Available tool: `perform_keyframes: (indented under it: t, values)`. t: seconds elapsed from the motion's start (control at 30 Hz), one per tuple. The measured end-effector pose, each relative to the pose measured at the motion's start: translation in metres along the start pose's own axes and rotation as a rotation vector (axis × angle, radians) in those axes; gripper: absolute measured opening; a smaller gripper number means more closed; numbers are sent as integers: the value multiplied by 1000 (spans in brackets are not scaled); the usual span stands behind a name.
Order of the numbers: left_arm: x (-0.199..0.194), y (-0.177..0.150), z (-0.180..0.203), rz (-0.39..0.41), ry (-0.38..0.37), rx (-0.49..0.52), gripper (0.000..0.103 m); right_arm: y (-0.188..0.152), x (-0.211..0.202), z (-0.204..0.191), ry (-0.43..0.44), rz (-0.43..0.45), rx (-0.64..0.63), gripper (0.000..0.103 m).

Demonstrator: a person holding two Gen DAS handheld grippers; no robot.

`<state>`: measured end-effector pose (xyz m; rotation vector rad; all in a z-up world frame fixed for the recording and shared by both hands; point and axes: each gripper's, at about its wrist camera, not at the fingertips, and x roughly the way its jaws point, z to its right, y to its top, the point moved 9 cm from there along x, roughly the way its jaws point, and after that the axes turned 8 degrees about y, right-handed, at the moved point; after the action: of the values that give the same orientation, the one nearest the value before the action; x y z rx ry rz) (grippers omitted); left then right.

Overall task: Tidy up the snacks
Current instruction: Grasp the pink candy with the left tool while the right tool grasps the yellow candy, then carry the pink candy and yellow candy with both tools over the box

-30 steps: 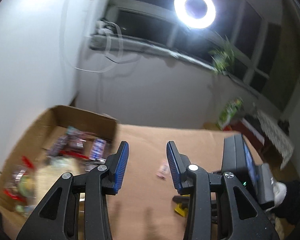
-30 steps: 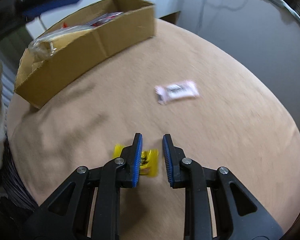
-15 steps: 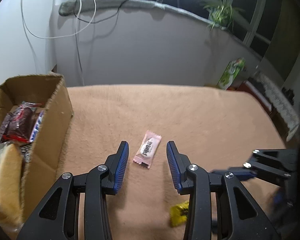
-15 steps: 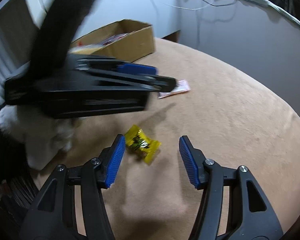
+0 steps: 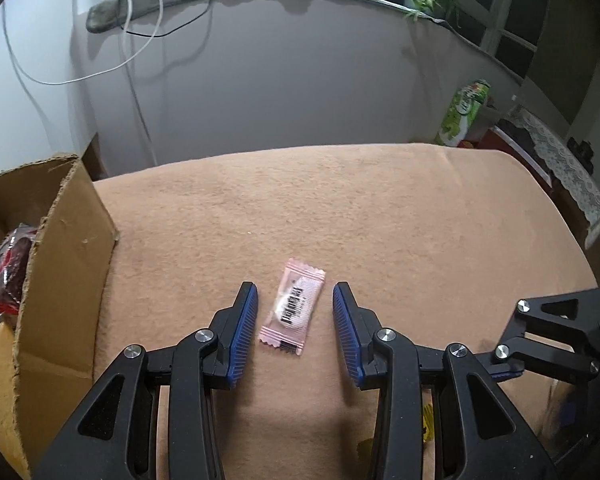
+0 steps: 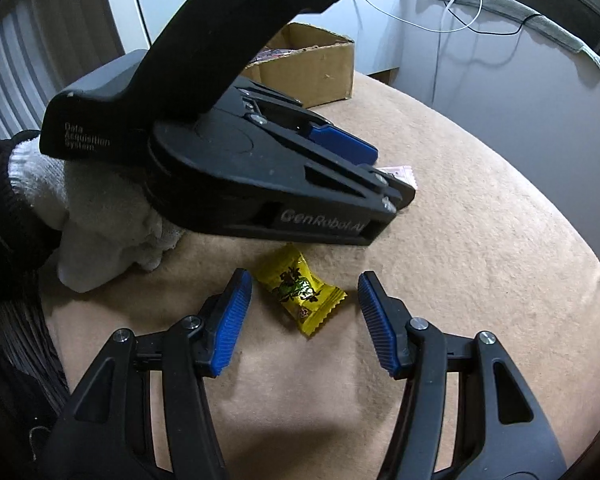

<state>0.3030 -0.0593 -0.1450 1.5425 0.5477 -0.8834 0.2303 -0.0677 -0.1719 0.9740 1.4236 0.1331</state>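
A pink wrapped candy (image 5: 294, 312) lies flat on the tan tablecloth (image 5: 340, 208). My left gripper (image 5: 294, 290) is open just above it, one finger on each side, neither pad touching it. A yellow wrapped candy (image 6: 300, 290) lies on the cloth between the open fingers of my right gripper (image 6: 304, 276), also untouched. The cardboard box (image 5: 60, 264) at the left holds several snack packets (image 5: 4, 268). In the right wrist view the left tool's black body (image 6: 240, 168) crosses the middle and hides most of the pink candy (image 6: 400, 172).
A white-gloved hand (image 6: 100, 224) holds the left tool beside the yellow candy. The box (image 6: 320, 72) stands at the table's far edge by the wall. A green packet (image 5: 464, 112) and a lace-covered stand sit beyond the table on the right. Cables hang on the wall.
The left gripper swung down from facing the window to hover over the pink candy. The right gripper's jaws widened from nearly shut and now straddle the yellow candy.
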Motion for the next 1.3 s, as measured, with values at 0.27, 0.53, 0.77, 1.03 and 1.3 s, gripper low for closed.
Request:
perform_keyframes:
  t: [0.27, 0.53, 0.77, 1.03, 1.3]
  values:
    - [3, 0, 6, 17, 48, 60, 18, -3, 4, -9, -26, -8, -20, 41]
    - [-1, -5, 2, 13, 57, 36, 18, -9, -4, -12, -39, -7, 11, 15]
    - [-15, -19, 0, 11, 70, -1, 18, -21, -18, -17, -49, 10, 45, 12]
    - [-51, -28, 3, 59, 46, -62, 18, -29, -44, -9, -55, 44, 91, 12]
    - [-104, -33, -2, 142, 21, -92, 18, -12, -82, -13, -62, 110, 110, 12]
